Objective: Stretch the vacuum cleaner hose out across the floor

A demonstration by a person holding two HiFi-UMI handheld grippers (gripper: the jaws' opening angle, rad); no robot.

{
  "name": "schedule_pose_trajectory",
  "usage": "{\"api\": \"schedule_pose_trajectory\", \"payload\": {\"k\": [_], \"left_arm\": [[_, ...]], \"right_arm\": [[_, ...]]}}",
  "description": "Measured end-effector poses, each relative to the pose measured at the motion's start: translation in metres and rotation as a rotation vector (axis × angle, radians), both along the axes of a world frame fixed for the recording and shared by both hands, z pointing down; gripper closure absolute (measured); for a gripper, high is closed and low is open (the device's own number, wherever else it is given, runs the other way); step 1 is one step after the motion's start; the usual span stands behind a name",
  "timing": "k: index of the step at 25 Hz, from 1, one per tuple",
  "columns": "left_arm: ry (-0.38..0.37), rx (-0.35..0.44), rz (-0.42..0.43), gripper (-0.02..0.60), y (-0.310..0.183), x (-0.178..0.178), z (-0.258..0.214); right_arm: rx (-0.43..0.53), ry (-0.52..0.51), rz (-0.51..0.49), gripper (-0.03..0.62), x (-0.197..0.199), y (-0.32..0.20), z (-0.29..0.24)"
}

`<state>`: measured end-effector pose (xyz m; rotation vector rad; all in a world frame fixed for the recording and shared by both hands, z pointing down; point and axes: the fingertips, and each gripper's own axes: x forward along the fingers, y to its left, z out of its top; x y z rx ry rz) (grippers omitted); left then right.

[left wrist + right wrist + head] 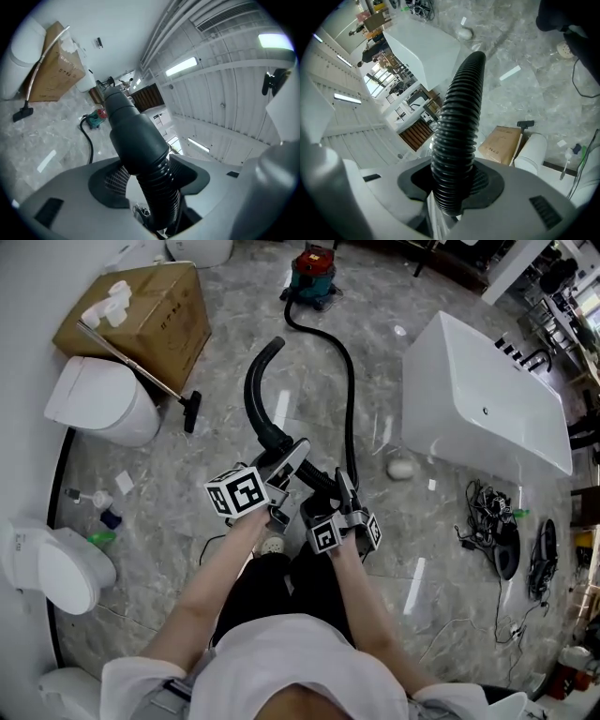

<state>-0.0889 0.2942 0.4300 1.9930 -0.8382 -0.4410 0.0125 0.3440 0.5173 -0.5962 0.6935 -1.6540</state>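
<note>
A black ribbed vacuum hose (351,390) runs from the red and teal vacuum cleaner (312,273) at the far end of the floor down to my hands. Its smooth curved end tube (255,381) arcs up and away from my left gripper (291,458). In the left gripper view, the left gripper (154,187) is shut on the hose (157,197) just below the smooth cuff (133,136). My right gripper (345,489) holds the hose a little further along. In the right gripper view, the right gripper (452,180) is shut on the ribbed hose (457,122). Both grippers are held up off the floor.
A cardboard box (141,315) and a metal wand with a floor nozzle (190,412) lie at the far left beside a white toilet (103,399). Another toilet (56,568) stands near left. A white bathtub (487,399) is at the right, with tangled cables (497,531) below it.
</note>
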Motion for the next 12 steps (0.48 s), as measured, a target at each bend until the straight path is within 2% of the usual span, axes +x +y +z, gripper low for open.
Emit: {"api": "schedule_pose_trajectory", "payload": {"k": [4,9,12], "left_arm": [[0.006,0.069,0.077,0.345,0.003,0.002,-0.013],[0.069,0.068,0.127,0.378,0.013,-0.005,-0.019],[0.051,0.101,0.148,0.384,0.017,-0.006,-0.022]], "right_arm": [[0.019,-0.043,-0.025,0.439,-0.012,0.001,0.002],[0.045,-0.061,-0.085,0.437,-0.034,0.012,0.004],[0.056,0.014,-0.151,0.409,-0.048,0.012,0.003]]}}
